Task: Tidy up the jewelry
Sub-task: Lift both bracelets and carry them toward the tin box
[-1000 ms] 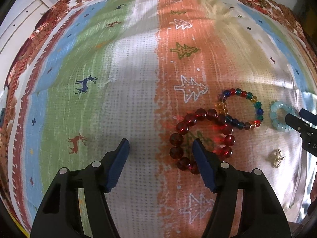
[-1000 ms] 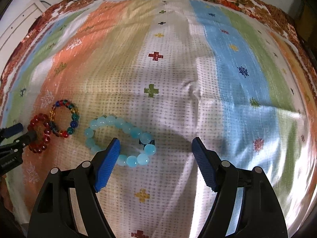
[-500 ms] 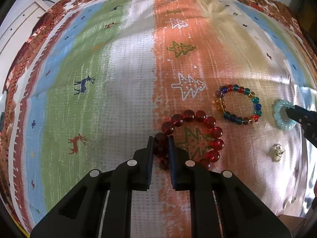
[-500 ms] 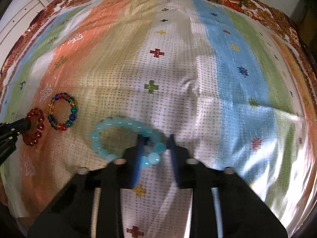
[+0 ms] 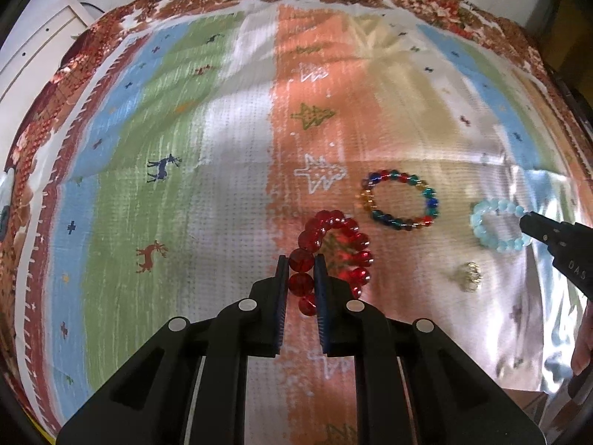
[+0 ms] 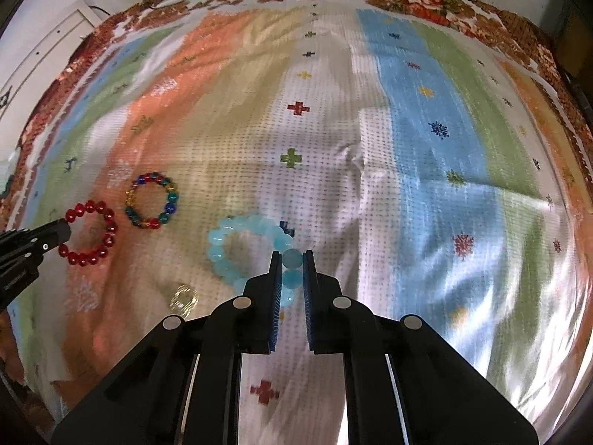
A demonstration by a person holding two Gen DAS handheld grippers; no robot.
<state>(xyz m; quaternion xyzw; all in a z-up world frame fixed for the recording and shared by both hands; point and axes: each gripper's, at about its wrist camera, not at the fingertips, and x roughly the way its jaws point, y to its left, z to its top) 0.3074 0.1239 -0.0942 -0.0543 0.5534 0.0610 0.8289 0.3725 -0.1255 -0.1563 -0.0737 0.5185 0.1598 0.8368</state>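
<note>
My left gripper (image 5: 301,261) is shut on the near side of a dark red bead bracelet (image 5: 346,235), which hangs slightly raised over the orange stripe. My right gripper (image 6: 292,257) is shut on the right side of a pale blue bead bracelet (image 6: 222,244). A multicoloured bead bracelet (image 5: 400,200) lies flat between them; it also shows in the right wrist view (image 6: 152,200). A small gold ring or earring (image 5: 470,276) lies near the front; it also shows in the right wrist view (image 6: 183,298). The red bracelet (image 6: 90,233) and left gripper show at the left of the right wrist view.
A striped, patterned cloth (image 5: 185,148) with a floral border covers the table. White furniture (image 5: 33,48) stands beyond the far left edge. A hand (image 5: 583,345) shows at the right edge.
Both grippers went from wide open to shut, the left on the red bracelet, the right on the pale blue one. Both bracelets have shifted and lifted slightly.
</note>
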